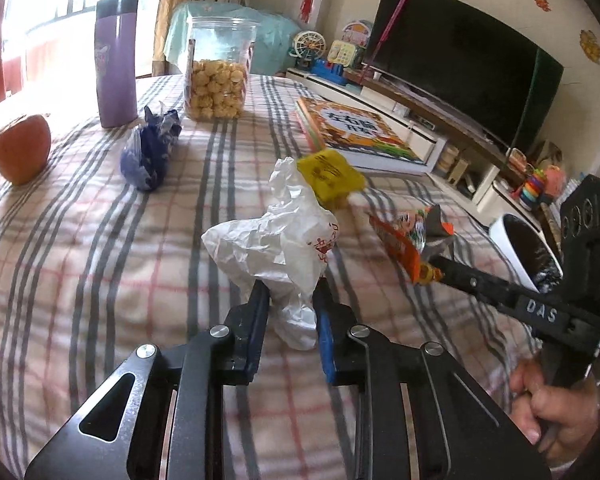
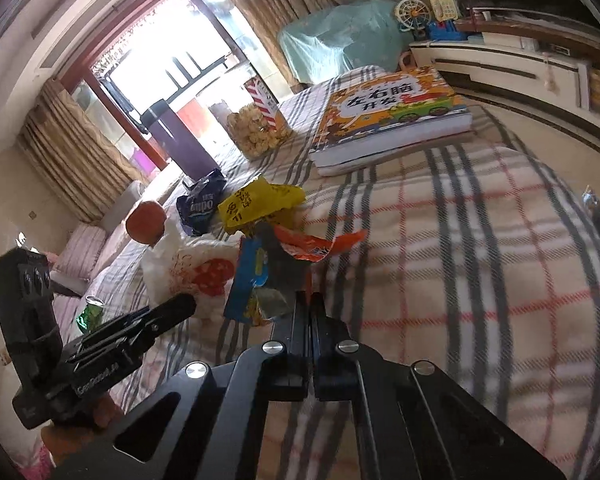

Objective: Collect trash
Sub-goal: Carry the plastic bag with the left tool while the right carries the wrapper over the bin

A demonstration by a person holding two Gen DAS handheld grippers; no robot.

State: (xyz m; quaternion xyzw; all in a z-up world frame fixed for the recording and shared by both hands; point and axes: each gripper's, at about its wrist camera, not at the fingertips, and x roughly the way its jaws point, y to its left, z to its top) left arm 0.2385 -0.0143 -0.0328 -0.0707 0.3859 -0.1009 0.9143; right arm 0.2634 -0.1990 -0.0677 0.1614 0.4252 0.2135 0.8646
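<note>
My left gripper is shut on a crumpled white plastic bag, which stands up from the plaid tablecloth. My right gripper is shut on an orange snack wrapper and holds it above the cloth; the gripper and the wrapper also show in the left wrist view. A yellow wrapper lies beyond the bag. A crumpled blue wrapper lies further left. The white bag also shows in the right wrist view.
A purple bottle, a clear jar of snacks and an orange fruit stand at the far side. A children's book lies at the right. A white bin with a black liner stands off the table's right edge.
</note>
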